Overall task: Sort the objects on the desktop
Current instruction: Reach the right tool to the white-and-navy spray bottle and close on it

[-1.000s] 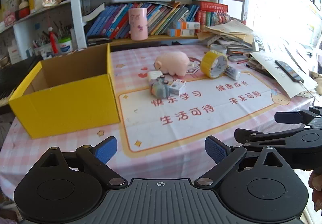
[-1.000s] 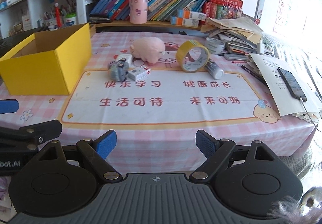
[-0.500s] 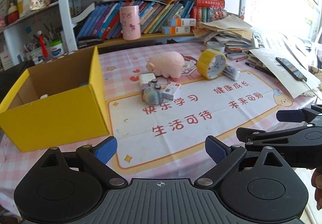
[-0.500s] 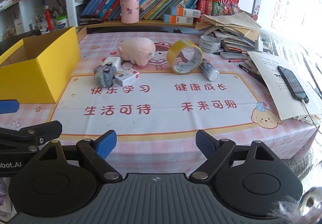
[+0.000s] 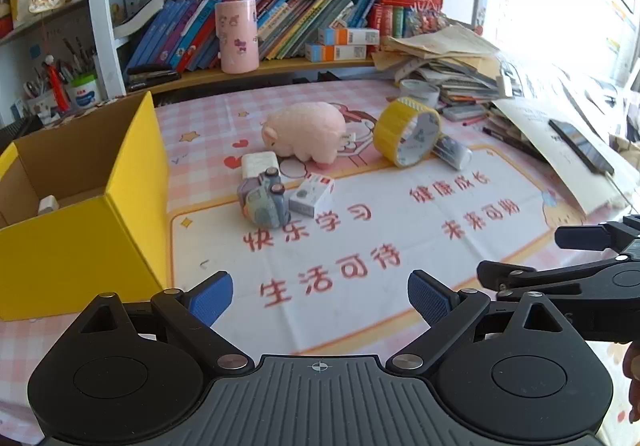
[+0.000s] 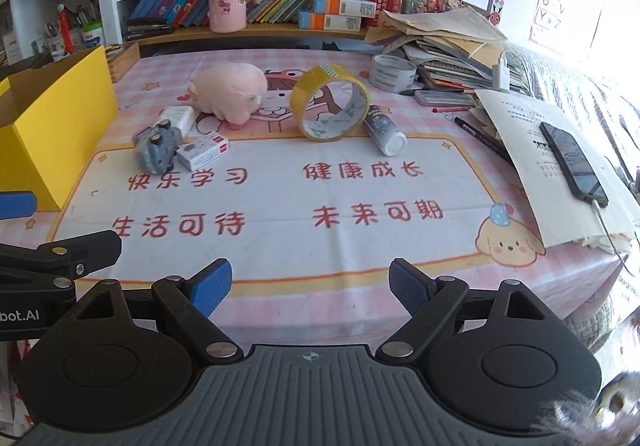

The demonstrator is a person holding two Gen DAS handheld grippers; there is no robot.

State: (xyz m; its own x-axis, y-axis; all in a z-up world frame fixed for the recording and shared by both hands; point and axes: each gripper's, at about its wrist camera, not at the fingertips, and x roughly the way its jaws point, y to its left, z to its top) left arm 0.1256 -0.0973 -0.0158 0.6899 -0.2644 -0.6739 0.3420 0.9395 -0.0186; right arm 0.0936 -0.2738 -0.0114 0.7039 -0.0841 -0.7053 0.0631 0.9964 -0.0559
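yellow cardboard box (image 5: 100, 234) stood far left, stiff, light | plush pig (image 5: 308, 133) mid-table, soft, likely best taken across its body | tape roll (image 6: 330, 103) right of it, rigid, rim hold | toy car (image 6: 156, 145) near box, probably slippery | left gripper (image 5: 320, 300) and right gripper (image 6: 310, 286) both had jaws apart, empty

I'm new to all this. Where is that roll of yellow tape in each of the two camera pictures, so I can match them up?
Left wrist view: the yellow tape roll stands on edge right of centre, in the upper half.
Right wrist view: the yellow tape roll stands near the centre, in the upper half.
Shared landmark: the pink pig toy lies just left of the roll in both views.
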